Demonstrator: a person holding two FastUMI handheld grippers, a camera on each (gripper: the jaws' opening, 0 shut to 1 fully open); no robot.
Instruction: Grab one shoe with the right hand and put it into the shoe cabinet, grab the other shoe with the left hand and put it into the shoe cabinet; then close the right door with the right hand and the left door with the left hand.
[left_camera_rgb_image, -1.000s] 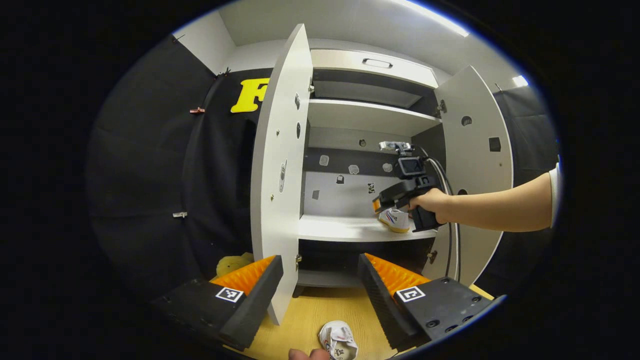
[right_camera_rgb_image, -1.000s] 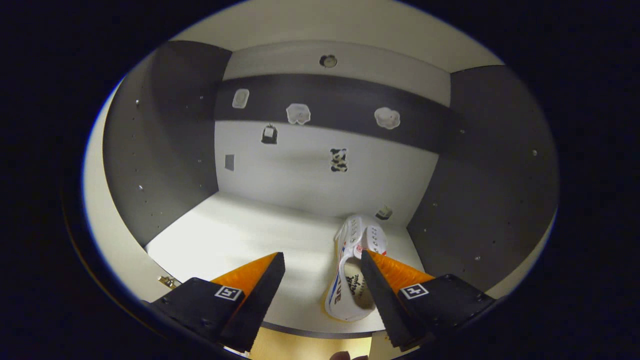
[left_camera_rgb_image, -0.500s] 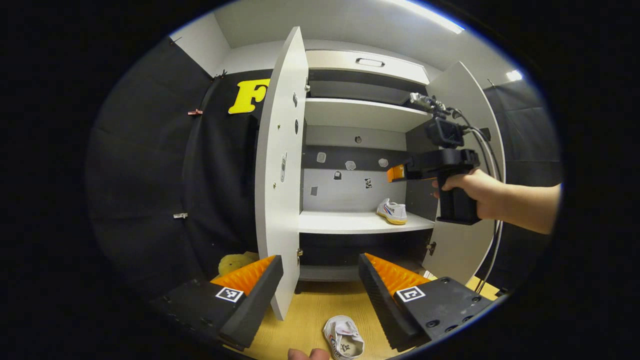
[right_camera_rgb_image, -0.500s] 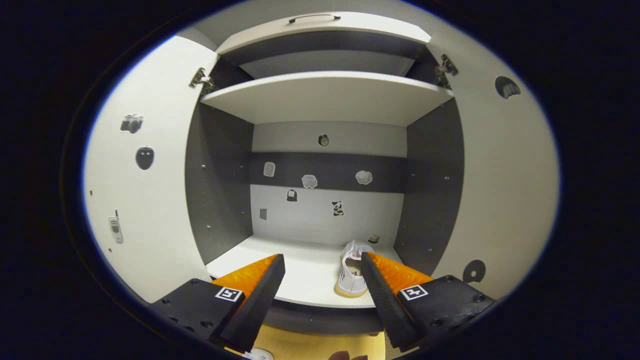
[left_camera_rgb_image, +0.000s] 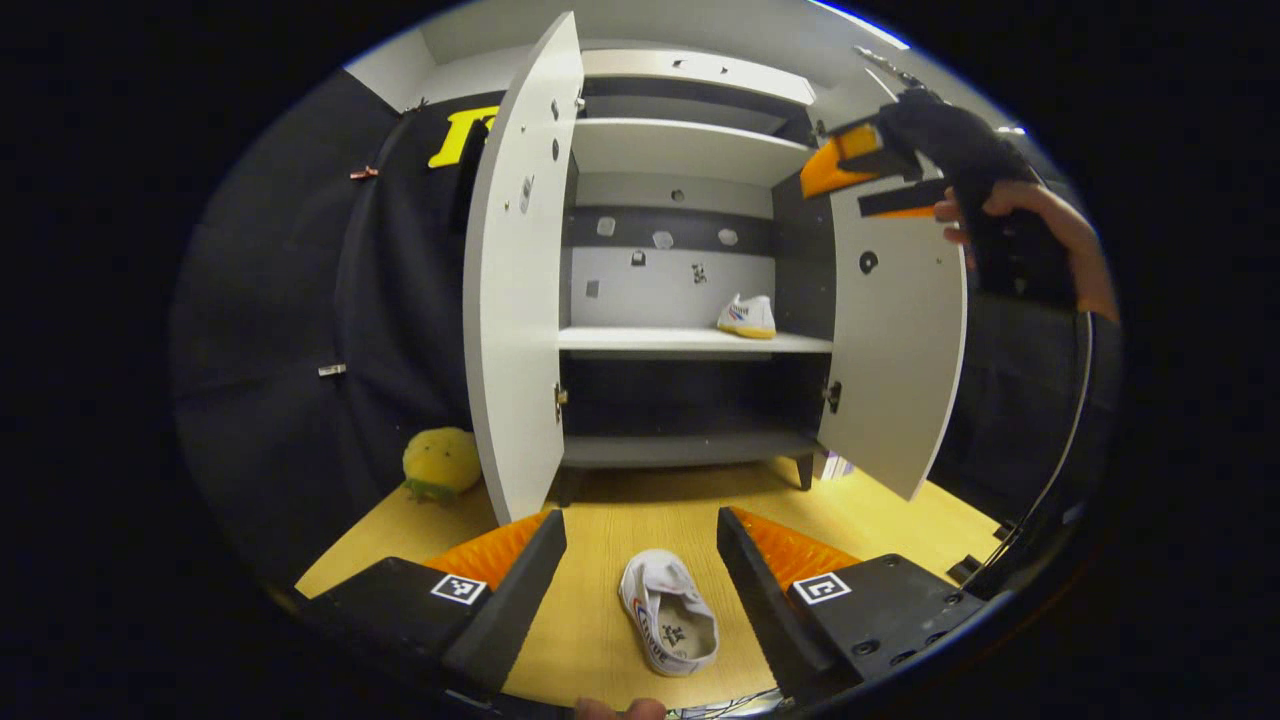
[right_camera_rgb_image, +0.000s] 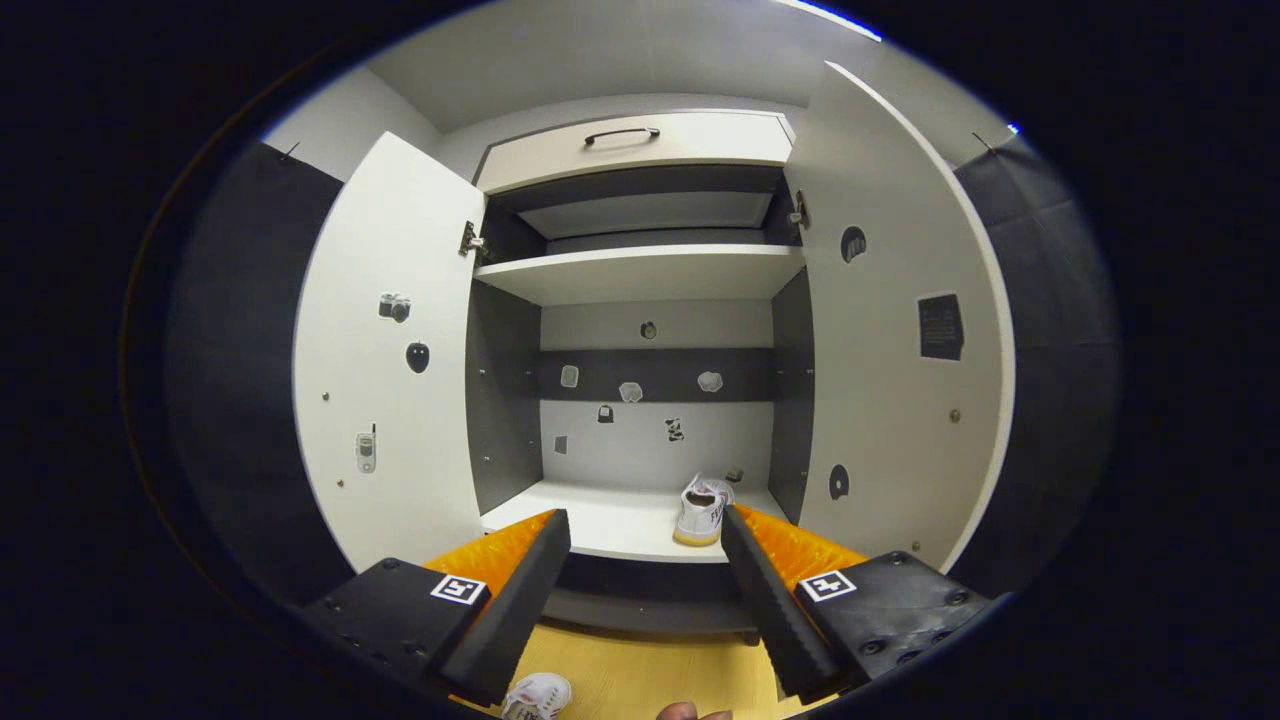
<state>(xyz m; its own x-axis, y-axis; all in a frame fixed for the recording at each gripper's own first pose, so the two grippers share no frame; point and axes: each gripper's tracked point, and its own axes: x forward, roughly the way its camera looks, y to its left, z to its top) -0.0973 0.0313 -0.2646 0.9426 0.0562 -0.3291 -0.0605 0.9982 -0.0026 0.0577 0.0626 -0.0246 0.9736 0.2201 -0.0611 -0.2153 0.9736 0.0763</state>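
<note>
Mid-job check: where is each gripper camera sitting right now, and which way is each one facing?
Left gripper view: low over the floor, facing the open cabinet; left gripper open around the floor shoe; right gripper and hand upper right.
Right gripper view: higher, before the cabinet, facing in; right gripper open.
Shared: both open doors, shelved shoe, floor shoe.

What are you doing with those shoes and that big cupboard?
A person is putting shoes away using a gripper in each hand. One shoe already sits on the shelf inside the shoe cabinet. The other shoe lies on the wooden floor, right between the open left gripper fingers. The right gripper is open and holds nothing. Both doors, left door and right door, stand open.
</note>
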